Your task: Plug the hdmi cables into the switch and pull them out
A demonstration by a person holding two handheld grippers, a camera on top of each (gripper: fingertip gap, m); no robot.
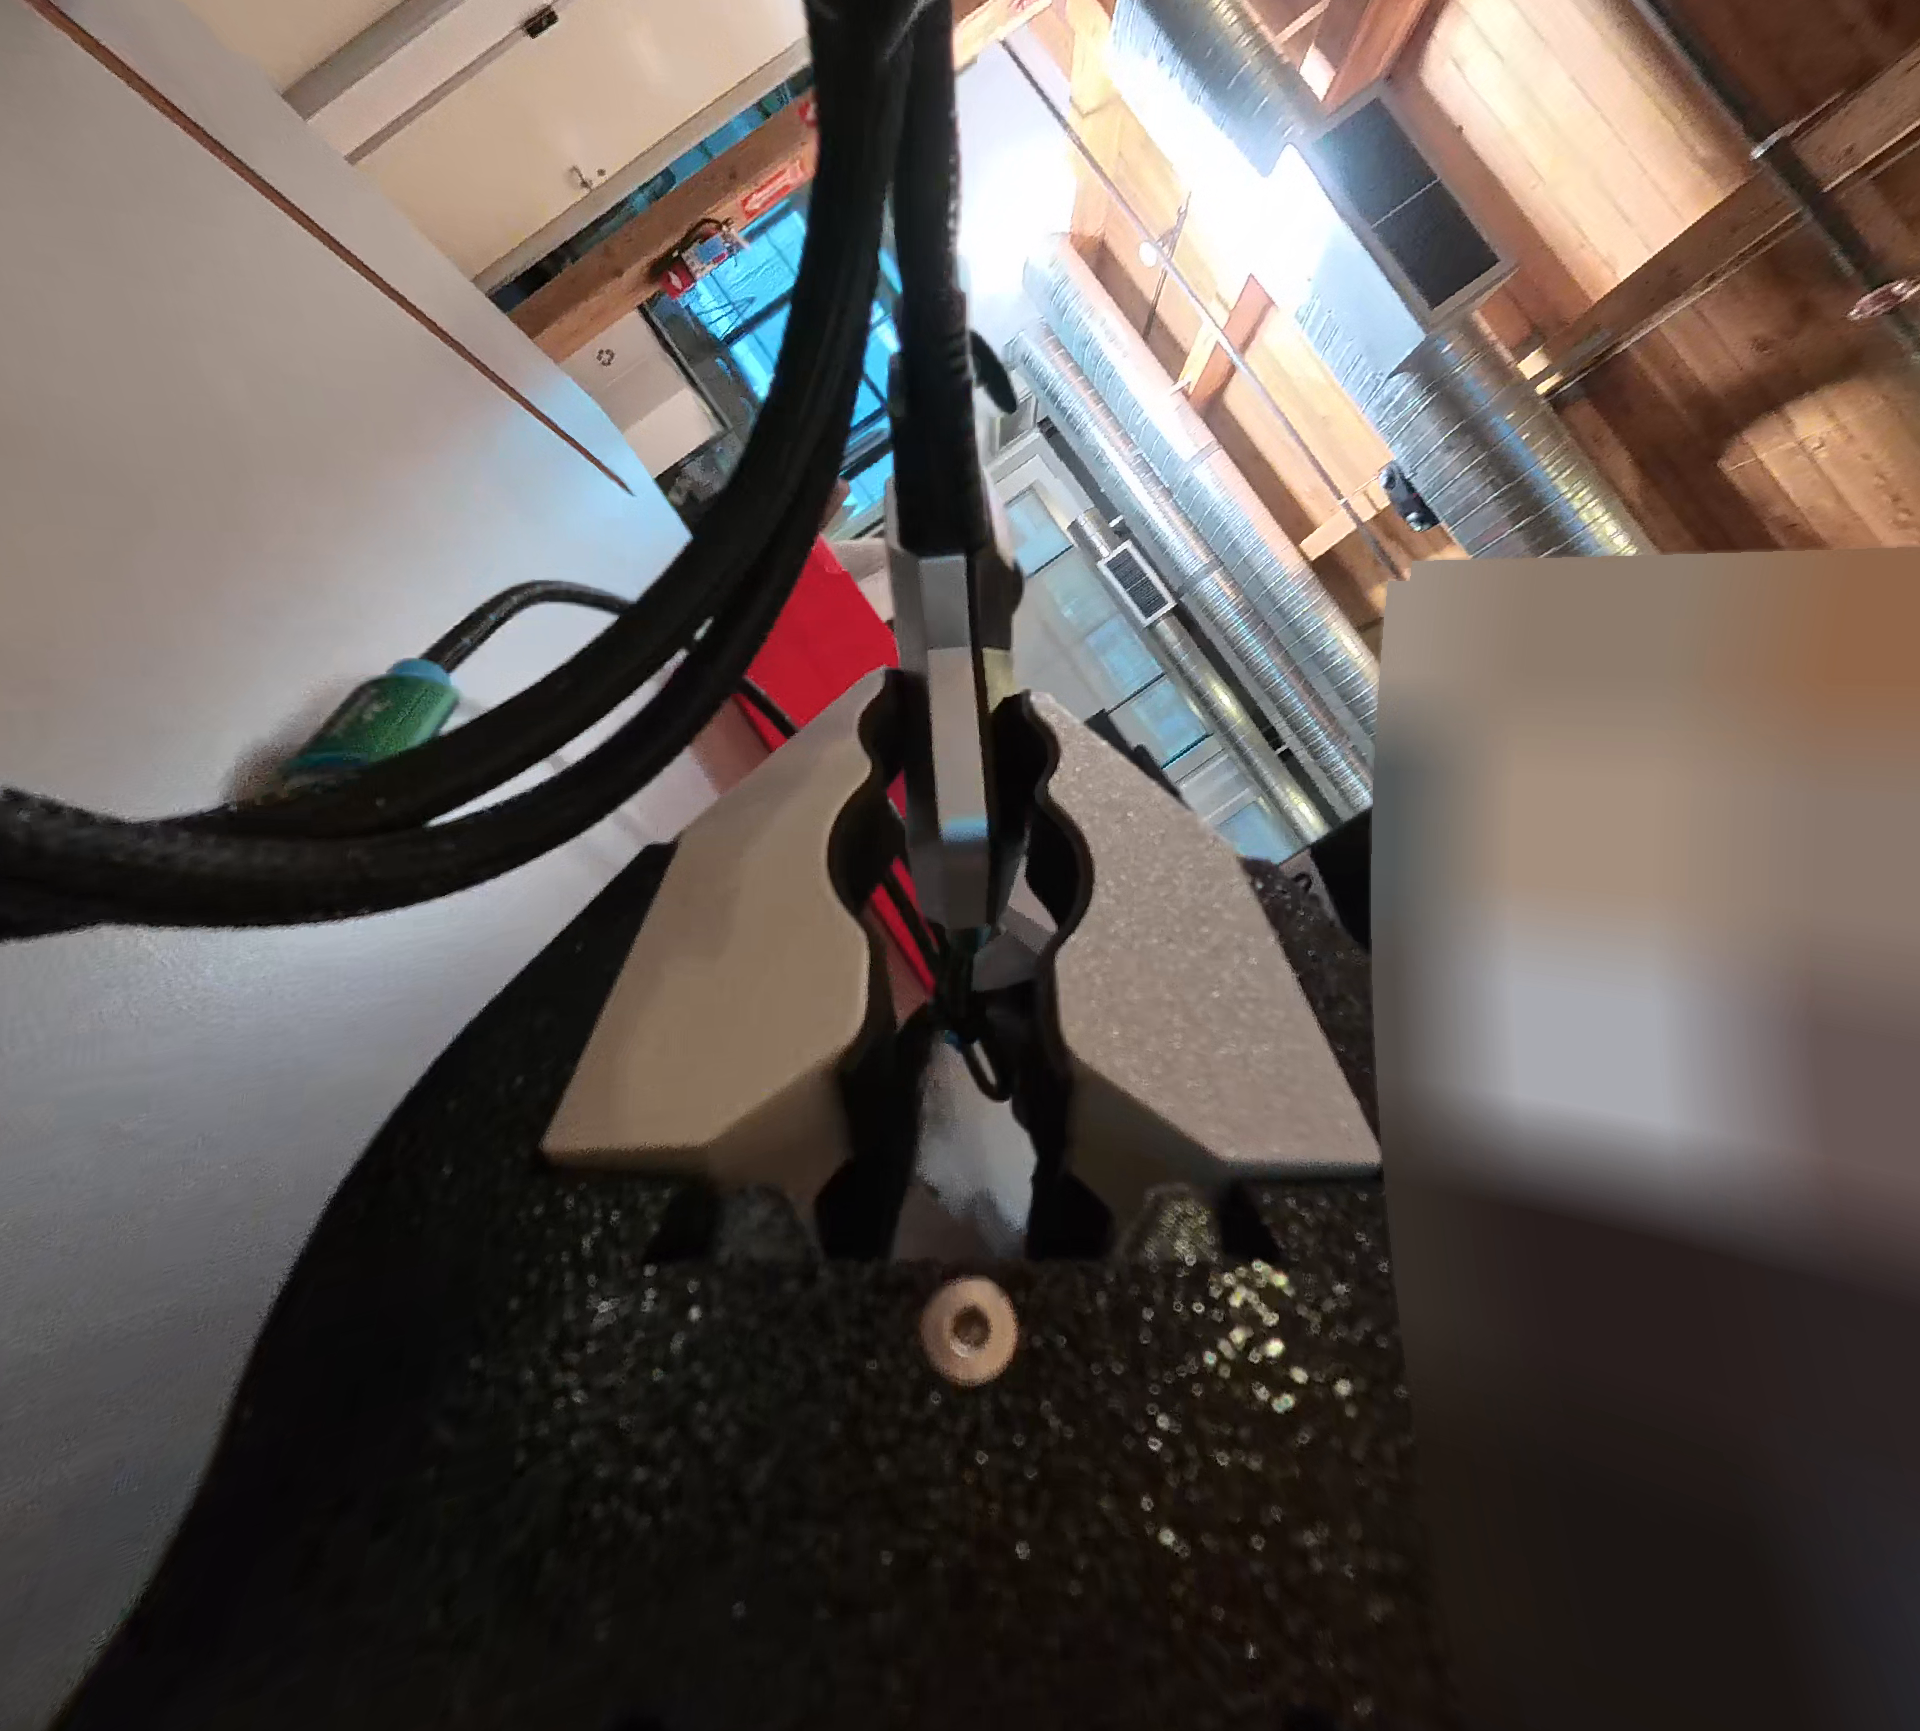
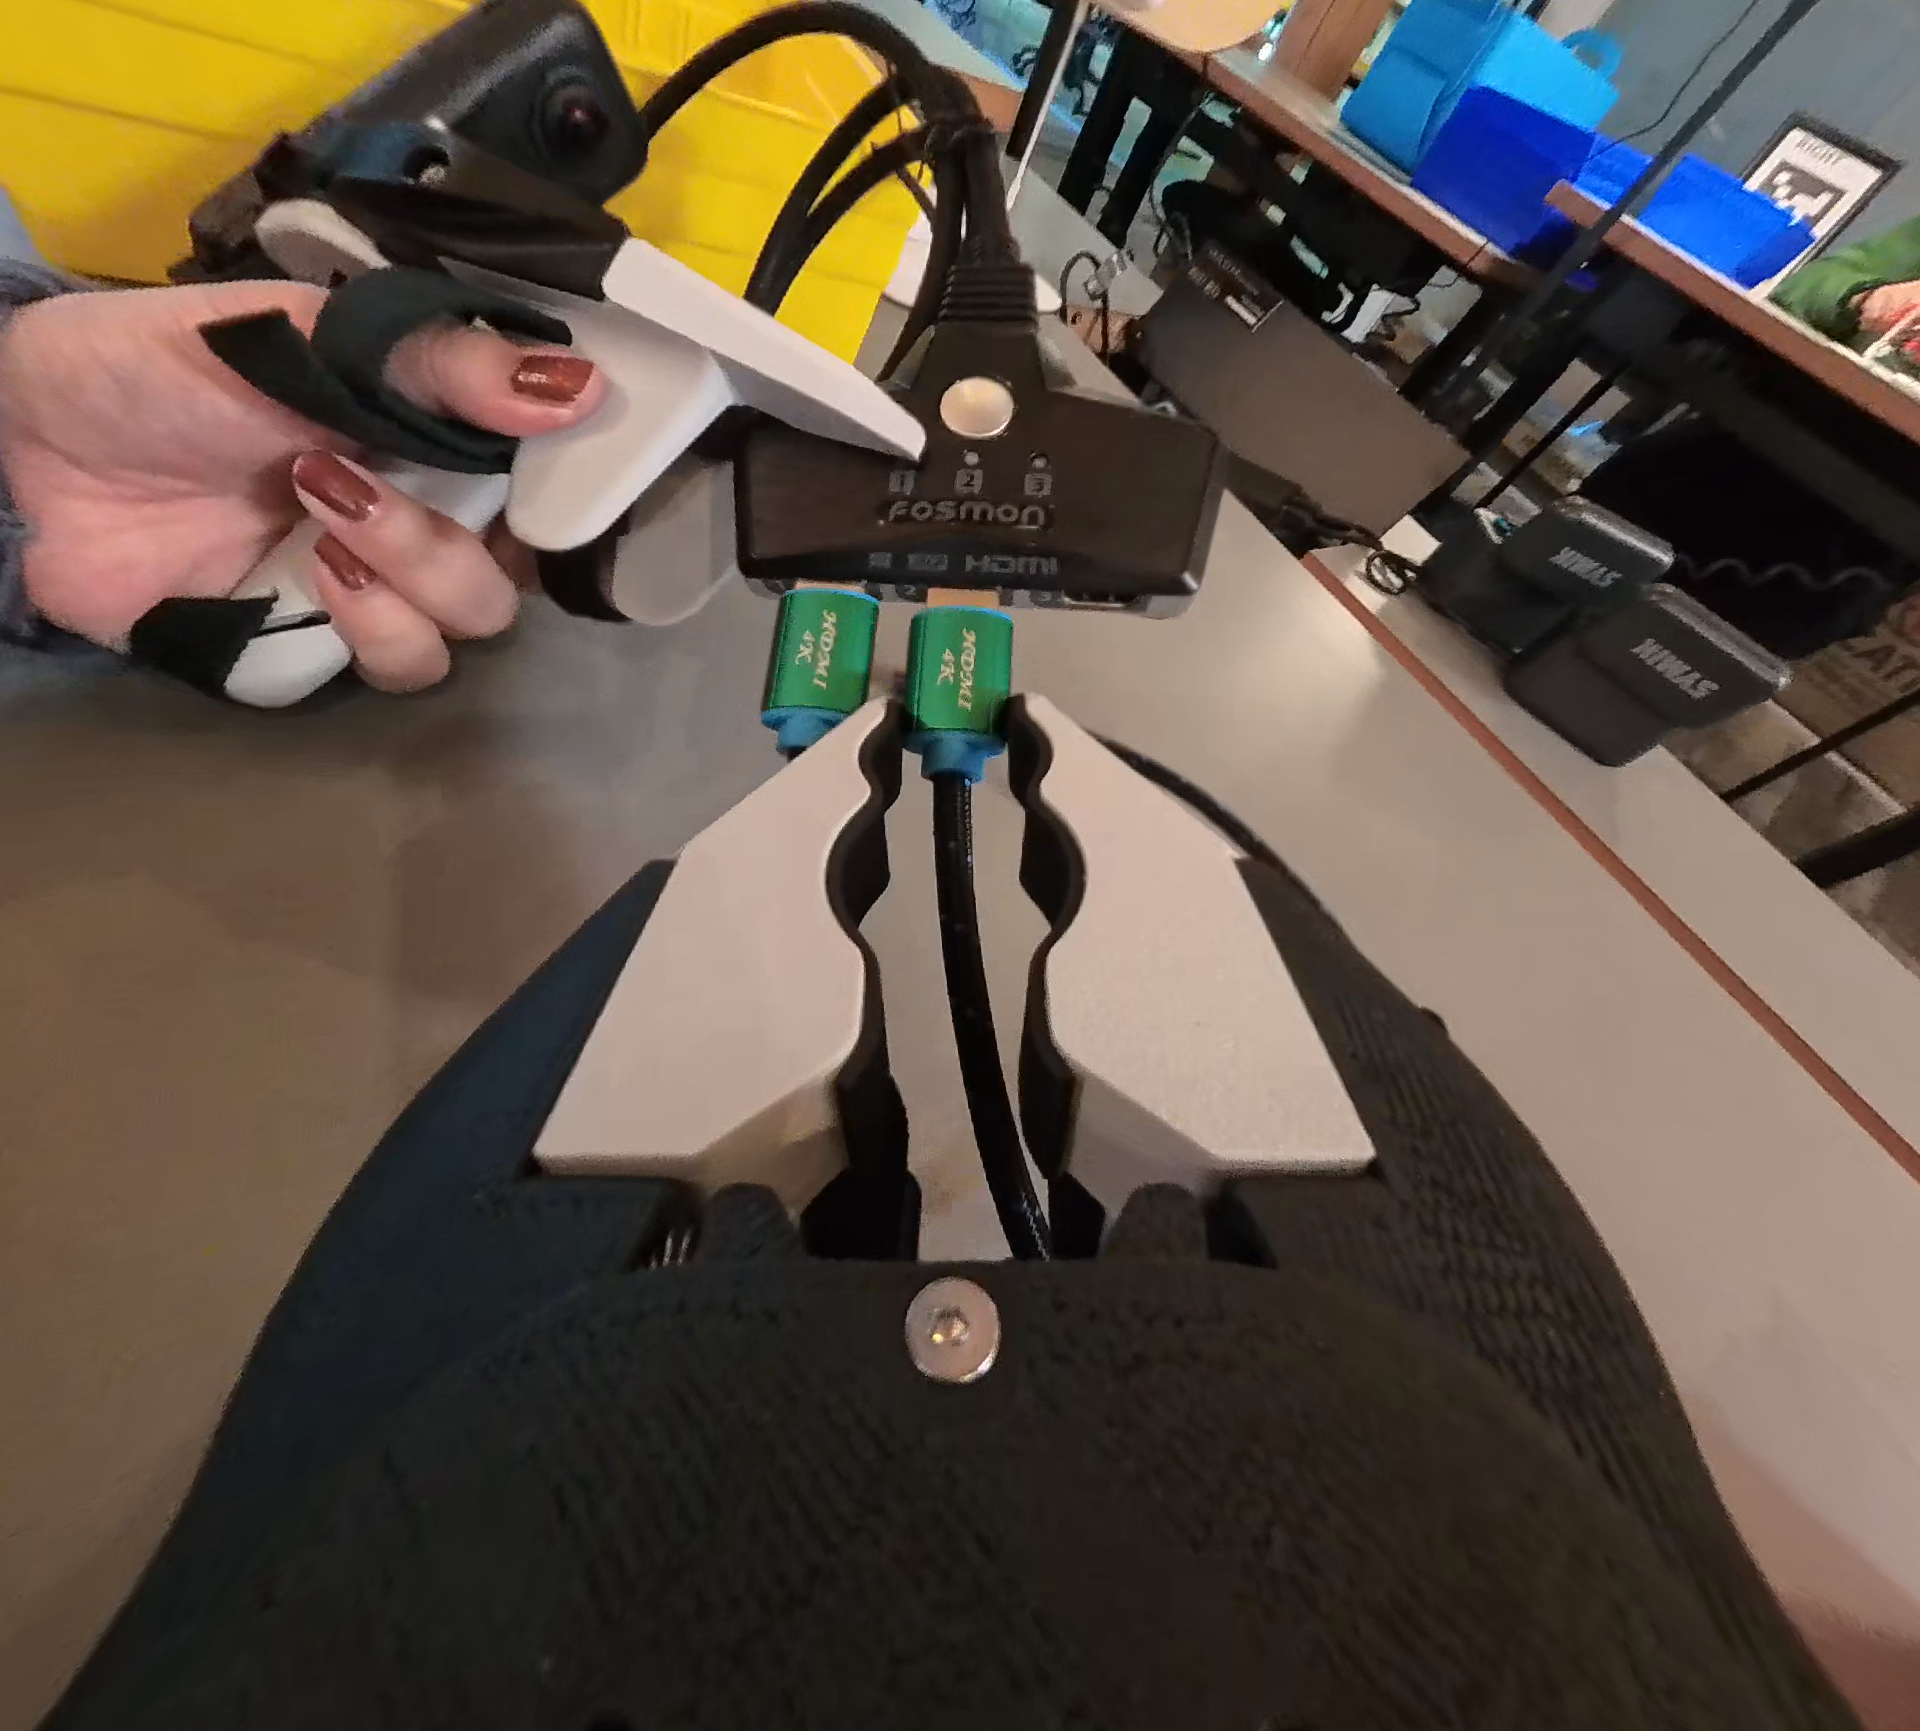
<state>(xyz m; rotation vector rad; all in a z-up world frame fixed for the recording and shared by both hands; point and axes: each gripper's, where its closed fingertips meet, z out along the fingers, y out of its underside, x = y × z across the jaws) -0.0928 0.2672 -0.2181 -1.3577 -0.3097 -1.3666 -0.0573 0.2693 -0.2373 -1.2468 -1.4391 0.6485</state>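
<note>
- Left wrist view: the left gripper [image 1: 956,850] was closed on the edge of the switch [image 1: 951,746], which showed only as a thin grey slab between its pads. The camera pointed up at the ceiling. Thick black cables [image 1: 821,331] hung across the front, and one green plug [image 1: 379,725] sat down by the white table [image 1: 208,486]. I thought those heavy cables could drag on the switch and twist it out of the grip.
- Right wrist view: the right gripper [image 2: 954,725] pinched the middle green plug [image 2: 951,679] near its blue end. Its gold tip was only partly in the switch [image 2: 977,486]. A second green plug [image 2: 821,663] sat just beside it. If the plug went in crooked, it could jam or bend. A loose pinch might slip off. The fingers could also bump the second plug.
</note>
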